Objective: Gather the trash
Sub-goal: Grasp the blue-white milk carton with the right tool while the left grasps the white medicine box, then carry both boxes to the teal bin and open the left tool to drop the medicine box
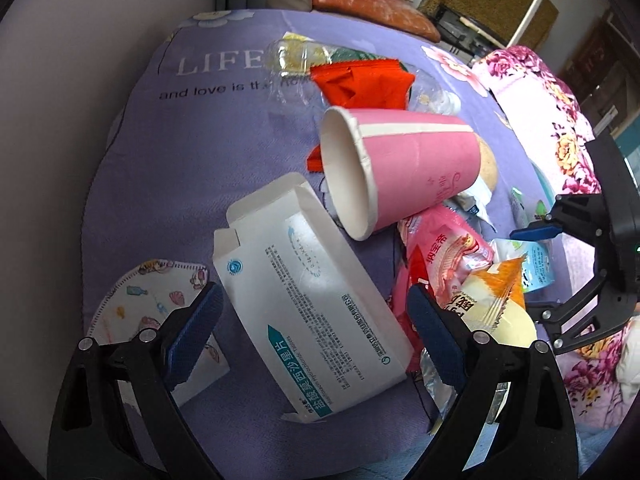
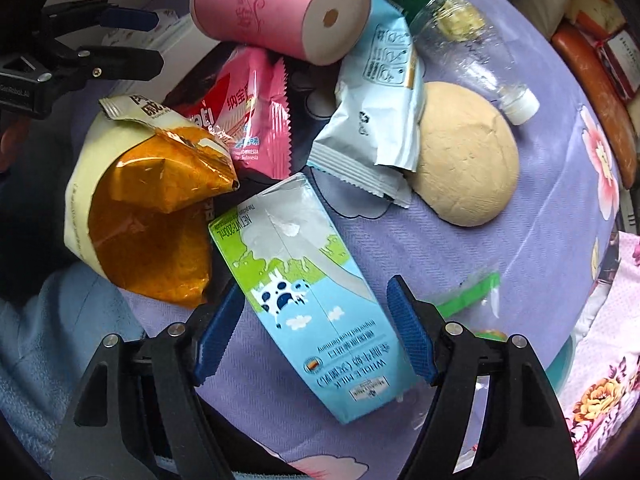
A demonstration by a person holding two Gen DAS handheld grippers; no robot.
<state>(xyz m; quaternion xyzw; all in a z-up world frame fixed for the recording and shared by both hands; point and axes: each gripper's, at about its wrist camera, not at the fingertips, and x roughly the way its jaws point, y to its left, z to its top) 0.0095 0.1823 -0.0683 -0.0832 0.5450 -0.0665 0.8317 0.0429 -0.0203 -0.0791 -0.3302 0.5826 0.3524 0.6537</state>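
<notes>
Trash lies on a purple bedsheet point(image 1: 192, 152). My left gripper point(image 1: 312, 320) is open, its fingers either side of a white medicine box point(image 1: 304, 304). A pink paper cup point(image 1: 404, 168) lies on its side beyond the box. My right gripper point(image 2: 316, 328) is open, its fingers either side of a blue-and-green milk carton point(image 2: 304, 292). An orange snack bag point(image 2: 152, 216), a pink wafer wrapper point(image 2: 252, 120), a pale blue wrapper point(image 2: 376, 120), a round bun point(image 2: 464, 156) and a clear plastic bottle point(image 2: 460, 36) lie around it. The pink cup also shows in the right wrist view point(image 2: 280, 8).
A patterned face mask point(image 1: 148, 300) lies left of the left gripper. A red wrapper point(image 1: 360, 80) lies behind the cup. A green plastic piece point(image 2: 468, 296) lies right of the carton. A floral quilt point(image 1: 548, 112) borders the right side. The right gripper shows in the left wrist view point(image 1: 560, 224).
</notes>
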